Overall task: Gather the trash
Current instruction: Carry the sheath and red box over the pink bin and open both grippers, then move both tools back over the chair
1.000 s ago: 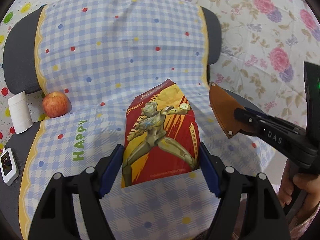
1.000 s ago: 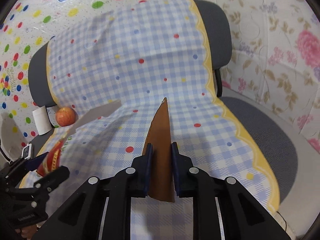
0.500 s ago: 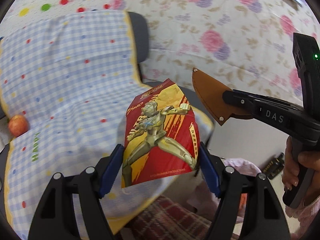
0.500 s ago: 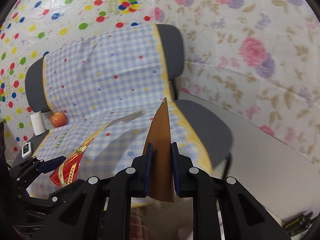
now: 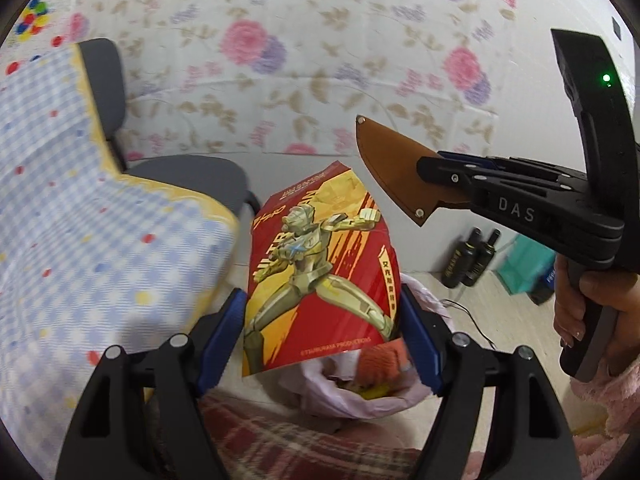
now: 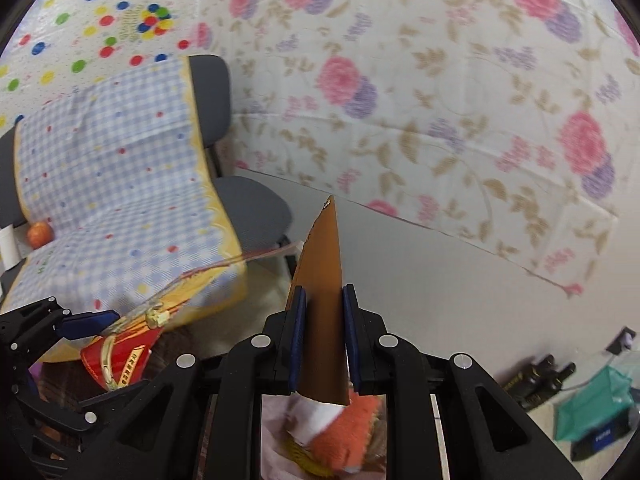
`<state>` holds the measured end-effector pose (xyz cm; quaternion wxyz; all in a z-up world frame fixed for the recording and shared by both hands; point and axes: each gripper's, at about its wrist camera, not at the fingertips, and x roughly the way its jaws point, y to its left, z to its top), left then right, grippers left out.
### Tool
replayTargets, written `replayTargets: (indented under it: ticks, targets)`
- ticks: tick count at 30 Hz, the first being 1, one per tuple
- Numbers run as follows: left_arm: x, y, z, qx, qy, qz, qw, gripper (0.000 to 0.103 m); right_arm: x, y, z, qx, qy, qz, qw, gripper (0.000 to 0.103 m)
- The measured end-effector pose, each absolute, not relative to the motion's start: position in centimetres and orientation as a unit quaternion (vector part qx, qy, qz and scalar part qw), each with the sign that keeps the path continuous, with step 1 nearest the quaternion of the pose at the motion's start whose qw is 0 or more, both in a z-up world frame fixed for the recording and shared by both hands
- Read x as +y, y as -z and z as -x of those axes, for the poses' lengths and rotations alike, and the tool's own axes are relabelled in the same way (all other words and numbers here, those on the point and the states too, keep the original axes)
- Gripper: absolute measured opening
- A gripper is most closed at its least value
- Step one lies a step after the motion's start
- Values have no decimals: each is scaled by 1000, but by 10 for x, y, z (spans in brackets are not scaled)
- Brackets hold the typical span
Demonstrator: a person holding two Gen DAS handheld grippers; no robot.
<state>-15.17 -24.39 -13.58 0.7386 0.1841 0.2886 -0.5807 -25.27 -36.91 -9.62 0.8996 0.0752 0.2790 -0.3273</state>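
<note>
My left gripper (image 5: 322, 344) is shut on a red and gold hero-print carton (image 5: 320, 268) and holds it above a pink-lined trash bag (image 5: 360, 396) on the floor. My right gripper (image 6: 323, 344) is shut on a brown leather sheath (image 6: 322, 300); the sheath also shows in the left wrist view (image 5: 396, 168), up and right of the carton. The carton shows at lower left in the right wrist view (image 6: 120, 352). An orange item (image 6: 344, 436) lies in the bag below the right gripper.
A grey chair with a blue checked cloth (image 5: 80, 220) stands at left. An apple (image 6: 40, 234) and a white roll (image 6: 8, 246) rest on it. Dark bottles (image 5: 472, 258) and a teal bag (image 6: 596, 408) stand by the floral wall. A plaid cloth (image 5: 280, 440) lies below.
Both grippers have swung right, away from the chair seat, with the carton and sheath still held. The trash bag has come into view beneath them.
</note>
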Motion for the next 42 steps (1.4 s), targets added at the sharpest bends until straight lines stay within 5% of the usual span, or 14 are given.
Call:
replayTargets:
  ticks: [8,12,15,36,42]
  targets:
    - [-275,153,183,302,602,-211,708,74,-388,119,292,284,356,-101,884,20]
    - [-283,154,181,299,603,-207,710,85,-400,129,290,286,357,-114,882,22]
    - [-293,158,178,310,595,-203,713,87,-408,135,290,292,351,-129,880,35]
    - [-241,126,126,300,545,-135,772,87,-392,117,265,285,315,-117,897,36]
    - [-221,120,104,298,487,-134,810,91,-385,112,247,284,290,-119,906,43]
